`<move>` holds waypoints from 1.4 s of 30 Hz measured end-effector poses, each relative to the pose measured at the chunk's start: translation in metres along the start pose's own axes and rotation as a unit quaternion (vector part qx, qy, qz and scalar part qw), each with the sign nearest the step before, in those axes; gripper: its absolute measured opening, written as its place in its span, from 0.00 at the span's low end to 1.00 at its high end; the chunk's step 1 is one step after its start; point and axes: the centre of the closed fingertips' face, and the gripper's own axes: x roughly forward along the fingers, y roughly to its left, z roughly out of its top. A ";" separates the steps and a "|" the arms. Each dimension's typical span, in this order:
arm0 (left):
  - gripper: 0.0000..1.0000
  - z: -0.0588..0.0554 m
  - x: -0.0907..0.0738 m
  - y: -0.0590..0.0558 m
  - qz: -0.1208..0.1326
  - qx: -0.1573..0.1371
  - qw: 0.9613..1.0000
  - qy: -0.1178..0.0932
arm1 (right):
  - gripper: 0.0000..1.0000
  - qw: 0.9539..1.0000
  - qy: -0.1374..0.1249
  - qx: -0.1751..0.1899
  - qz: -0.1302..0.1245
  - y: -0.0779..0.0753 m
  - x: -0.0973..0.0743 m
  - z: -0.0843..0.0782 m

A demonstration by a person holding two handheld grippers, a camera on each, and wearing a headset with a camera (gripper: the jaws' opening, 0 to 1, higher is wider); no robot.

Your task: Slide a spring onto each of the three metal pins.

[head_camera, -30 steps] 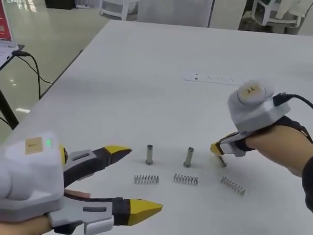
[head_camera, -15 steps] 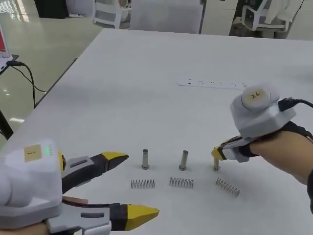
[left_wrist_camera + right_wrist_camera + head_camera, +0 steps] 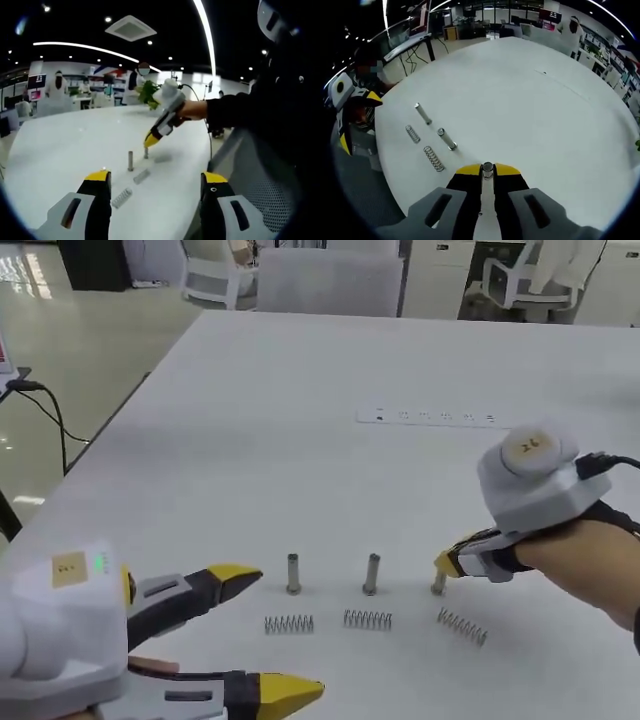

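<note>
end pin [image 3: 487,167] was clamped in right gripper [image 3: 447,562], best kept upright for the spring [image 3: 462,626] beside it; left gripper [image 3: 285,632] was spread wide.

"Can any words or numbers be read?"

"No, none can be made out. A dark mark is seen on the round sticker [image 3: 528,446] on top of the right gripper [image 3: 441,567], but it is too blurry to be read."

"And the yellow sticker [image 3: 68,566] on the left gripper [image 3: 288,633]?"

"Whatever is printed there is too small to be read."
</note>
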 end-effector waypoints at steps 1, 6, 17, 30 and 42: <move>0.69 0.000 0.000 0.000 0.000 0.000 1.000 0.000 | 0.05 1.000 0.000 -0.001 0.001 0.000 0.000 0.000; 0.69 -0.001 0.000 0.000 0.000 0.000 1.000 0.002 | 0.05 1.000 -0.002 -0.008 0.001 0.002 0.000 0.000; 0.68 -0.003 0.000 0.000 -0.001 0.002 1.000 0.008 | 0.08 1.000 0.001 -0.014 0.005 0.001 0.004 -0.006; 0.68 -0.004 0.001 -0.001 -0.002 0.001 1.000 0.008 | 0.13 1.000 -0.006 -0.022 -0.001 -0.003 -0.013 -0.015; 0.68 -0.004 0.002 -0.003 -0.007 0.002 1.000 0.010 | 0.15 0.994 0.066 -0.085 0.036 0.017 -0.011 -0.063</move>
